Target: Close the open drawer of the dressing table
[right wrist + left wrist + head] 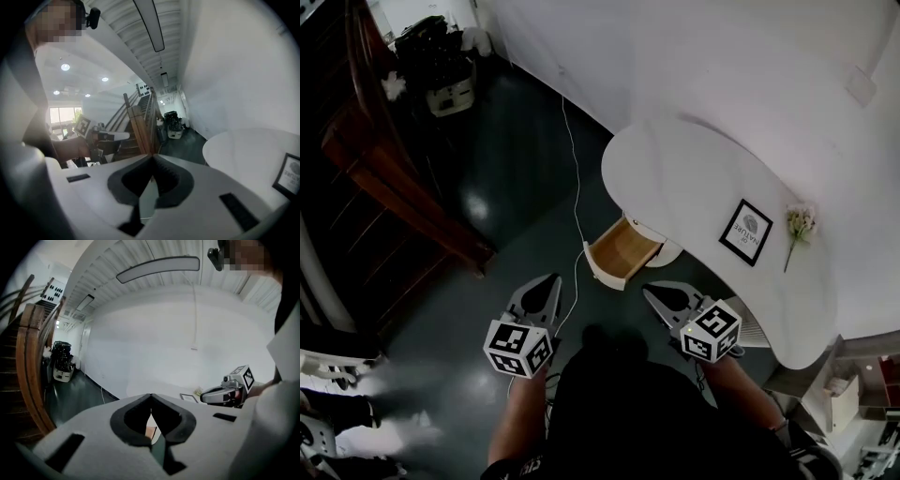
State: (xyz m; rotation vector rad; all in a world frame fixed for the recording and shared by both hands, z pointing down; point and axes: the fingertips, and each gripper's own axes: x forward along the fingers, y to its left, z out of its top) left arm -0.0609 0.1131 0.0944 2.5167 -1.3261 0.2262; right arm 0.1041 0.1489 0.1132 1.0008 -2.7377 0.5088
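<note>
Left gripper view: showed the left gripper [151, 398] with both jaws pressed together at the tips and nothing pinched between them. Caught the right gripper [228, 393] off to the right in the same view, held level in a hand, marker cube toward the camera. Right gripper view: showed that one's jaws likewise closed tip to tip and empty. From the head view, found the two grippers side by side and well apart, held low in front of the person, both pointed away from the body toward the dressing table [694, 178]. Saw neither touching any furniture. Just beyond them, between their tips and slightly farther off, saw the drawer [623, 251] pulled out from under the near left edge of the white tabletop, its pale wooden inside bare and its white front facing the person. Nearer the right gripper than the left. On the tabletop to the right, noted a small framed card [746, 232] lying flat, and just right of it a flower sprig [798, 225], stem toward the near side. Farther left, traced a thin white cable [575, 169] across the dark floor [506, 159], running from the far wall down past the drawer's left side. At far left, made out a brown wooden stair rail [394, 178].
</note>
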